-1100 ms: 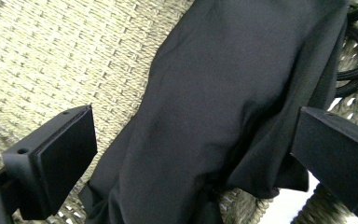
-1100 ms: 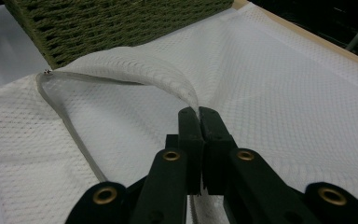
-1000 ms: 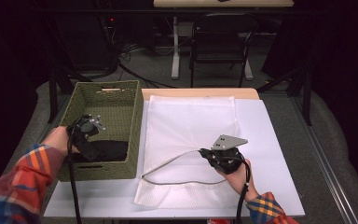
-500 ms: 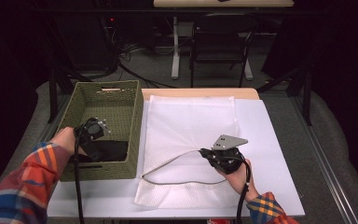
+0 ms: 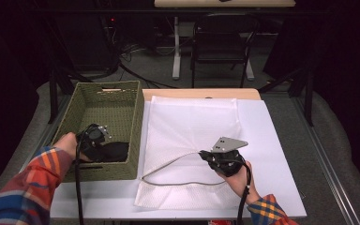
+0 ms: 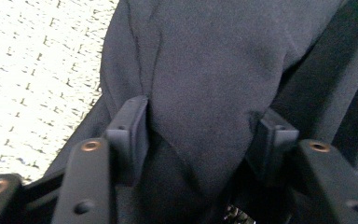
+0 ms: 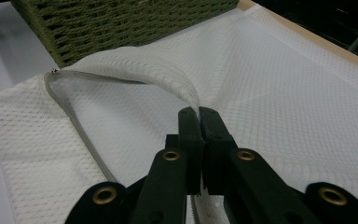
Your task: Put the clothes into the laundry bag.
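1. My left gripper [image 5: 104, 137] is down inside the green woven basket [image 5: 104, 99], which stands on the left part of the table [image 5: 281, 154], just beside the white mesh bag [image 5: 192, 126].
2. In the left gripper view, a dark garment [image 6: 205, 88] lies between my two jaws, and both pads [image 6: 131, 127] touch the cloth on its two sides. The fabric bulges up between them in a fold.
3. The jaws of this gripper have just been closing, and the cloth is now pinched between them, so I count it as grasping the dark garment.
4. From the high view, the garment [image 5: 115, 151] lies on the basket floor, in the near half, close to the basket's right wall. Beside the garment, in the left gripper view, I see the pale woven floor [image 6: 37, 70] of the basket.
5. My right gripper [image 5: 205, 154] rests over the near part of the white mesh bag, on the right side of the table.
6. In the right gripper view, its jaws are clenched on the upper edge of the bag opening [image 7: 193, 103]. They lift this edge into an arch above the lower layer.
7. The zipper edge [image 7: 74, 121] of the bag runs from the gripper toward the bag corner near the basket [image 7: 121, 23], so the mouth stands a little open.
8. The bag lies flat on the white table surface. Its far part reaches almost to the wooden far edge [image 5: 201, 93] of the table.
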A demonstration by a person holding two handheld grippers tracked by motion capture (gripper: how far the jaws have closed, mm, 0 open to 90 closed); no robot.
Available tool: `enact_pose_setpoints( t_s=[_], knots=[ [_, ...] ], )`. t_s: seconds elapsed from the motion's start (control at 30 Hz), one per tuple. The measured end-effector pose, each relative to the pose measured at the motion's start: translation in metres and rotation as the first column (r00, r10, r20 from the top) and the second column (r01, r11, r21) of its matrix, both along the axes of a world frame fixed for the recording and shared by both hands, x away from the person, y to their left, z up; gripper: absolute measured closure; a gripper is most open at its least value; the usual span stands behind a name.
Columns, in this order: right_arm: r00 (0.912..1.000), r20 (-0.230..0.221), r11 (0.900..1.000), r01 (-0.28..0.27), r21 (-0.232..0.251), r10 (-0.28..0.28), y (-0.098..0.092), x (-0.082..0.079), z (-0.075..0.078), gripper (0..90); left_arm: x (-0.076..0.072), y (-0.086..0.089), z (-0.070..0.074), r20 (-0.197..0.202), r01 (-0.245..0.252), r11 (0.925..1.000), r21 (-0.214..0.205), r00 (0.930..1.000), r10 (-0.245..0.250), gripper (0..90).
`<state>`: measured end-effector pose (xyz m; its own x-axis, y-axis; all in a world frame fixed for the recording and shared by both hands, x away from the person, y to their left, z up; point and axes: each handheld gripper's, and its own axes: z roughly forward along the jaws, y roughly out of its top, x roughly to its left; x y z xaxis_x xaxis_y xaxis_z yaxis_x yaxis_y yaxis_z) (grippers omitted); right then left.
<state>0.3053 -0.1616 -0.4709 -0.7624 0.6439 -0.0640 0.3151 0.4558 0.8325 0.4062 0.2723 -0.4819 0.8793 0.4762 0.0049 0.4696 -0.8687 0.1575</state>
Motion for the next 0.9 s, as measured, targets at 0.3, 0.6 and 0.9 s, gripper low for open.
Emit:
enact_pose_setpoints(
  t_s=[0.3,0.6,0.9],
  knots=[
    [0.9998,-0.015,0.9998,-0.01,-0.015,0.01,0.0035,-0.0009,-0.0029,88.4,-0.0035,0.0048,-0.0003,0.033,-0.012,0.9988,-0.048,0.9994,0.013,61.8],
    [1.0,-0.005,0.9998,-0.001,-0.019,0.001,0.0004,-0.0009,-0.0012,88.5,-0.0048,0.0085,0.0031,0.05,-0.059,0.995,-0.081,0.9967,0.063,63.5],
    [1.0,-0.002,0.9997,-0.003,-0.025,0.003,0.0003,0.0001,-0.0011,88.4,0.0048,0.0055,0.0078,0.094,-0.157,0.9829,-0.097,0.9817,0.166,63.9]
  ],
)
